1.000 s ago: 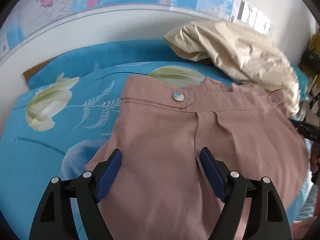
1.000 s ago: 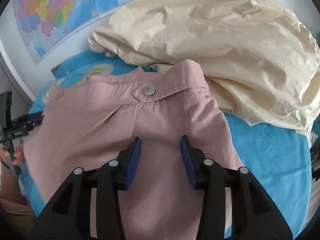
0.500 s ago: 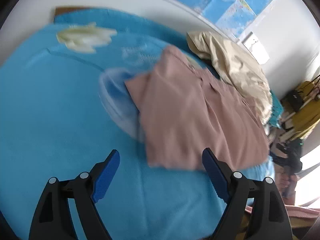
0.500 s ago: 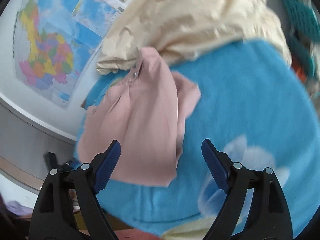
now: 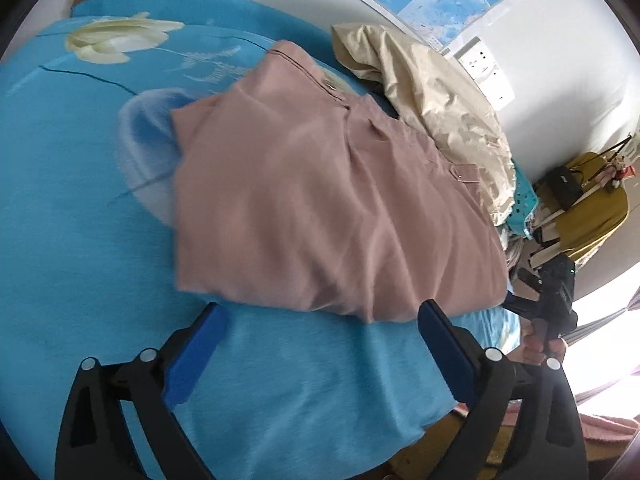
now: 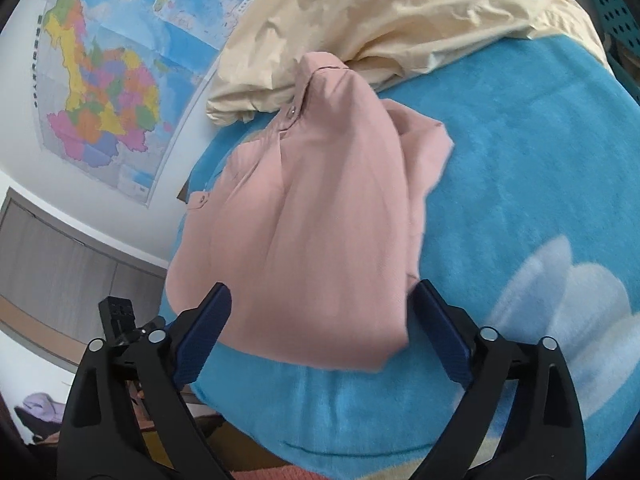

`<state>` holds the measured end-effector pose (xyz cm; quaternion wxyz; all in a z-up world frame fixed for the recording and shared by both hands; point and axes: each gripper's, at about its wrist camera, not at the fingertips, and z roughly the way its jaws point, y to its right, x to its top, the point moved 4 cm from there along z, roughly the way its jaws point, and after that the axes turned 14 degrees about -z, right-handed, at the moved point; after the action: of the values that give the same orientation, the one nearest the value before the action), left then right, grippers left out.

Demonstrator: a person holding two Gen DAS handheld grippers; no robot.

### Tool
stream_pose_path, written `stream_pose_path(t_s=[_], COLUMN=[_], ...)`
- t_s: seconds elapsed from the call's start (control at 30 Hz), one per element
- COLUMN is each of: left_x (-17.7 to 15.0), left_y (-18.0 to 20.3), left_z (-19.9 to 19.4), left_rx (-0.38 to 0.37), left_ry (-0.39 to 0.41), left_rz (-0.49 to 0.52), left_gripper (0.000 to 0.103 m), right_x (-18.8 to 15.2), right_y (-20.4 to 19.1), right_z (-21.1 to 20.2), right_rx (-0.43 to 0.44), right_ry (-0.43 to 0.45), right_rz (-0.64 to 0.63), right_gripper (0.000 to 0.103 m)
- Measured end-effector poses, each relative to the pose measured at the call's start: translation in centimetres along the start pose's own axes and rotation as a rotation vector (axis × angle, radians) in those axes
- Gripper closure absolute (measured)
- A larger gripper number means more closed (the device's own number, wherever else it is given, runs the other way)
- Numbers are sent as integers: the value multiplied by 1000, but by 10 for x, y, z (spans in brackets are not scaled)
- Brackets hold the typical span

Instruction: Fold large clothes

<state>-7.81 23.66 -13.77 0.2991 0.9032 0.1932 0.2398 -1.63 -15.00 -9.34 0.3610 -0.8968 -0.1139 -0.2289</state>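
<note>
pink trousers [image 5: 320, 208] now lie folded just beside the cream garment [image 5: 436, 92], both the left gripper [image 5: 320, 344] and right gripper [image 6: 320, 328] having just opened wide and backed off empty, so this fold looks finished.

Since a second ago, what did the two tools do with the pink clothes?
Both tools backed away from the pink garment. The left tool and right tool have just been opening, with nothing pinched between them now. The garment stayed folded on the blue blanket, beside the cream cloth.
</note>
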Motion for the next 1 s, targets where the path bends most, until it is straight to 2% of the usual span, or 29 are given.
stream_pose_path(t_s=[0.13,0.33,0.47,0.57,0.63,0.7,0.83,0.87,0.93,1.0], left_x=[7,28,36,44,50,55,62,63,65,68], left_y=[11,15,23,27,29,28,27,27,26,25], left_z=[13,25,34,41,45,48,51,51,52,50], left_rx=[-18,-89,-85,-77,-37,5,-1,6,32,11], left_ry=[25,54,57,70,93,108,118,123,138,136], left_rz=[9,-63,-51,-46,-36,-21,-38,-37,-40,-64], left_gripper=[7,7,7,7,17,29,29,30,49,73], right_x=[10,29,39,44,48,50,54,54,54,54], right_y=[-5,-13,-27,-31,-31,-27,-26,-28,-28,-29], right_z=[14,40,62,75,83,88,89,91,96,97], right_rx=[1,42,87,89,137,135,167,157,135,168], right_ry=[7,2,-23,-50,-64,-71,-51,-54,-65,-64], right_rz=[-16,-55,-113,-133,-125,-121,-87,-94,-100,-85], right_gripper=[6,6,8,20,38,47,40,43,82,85])
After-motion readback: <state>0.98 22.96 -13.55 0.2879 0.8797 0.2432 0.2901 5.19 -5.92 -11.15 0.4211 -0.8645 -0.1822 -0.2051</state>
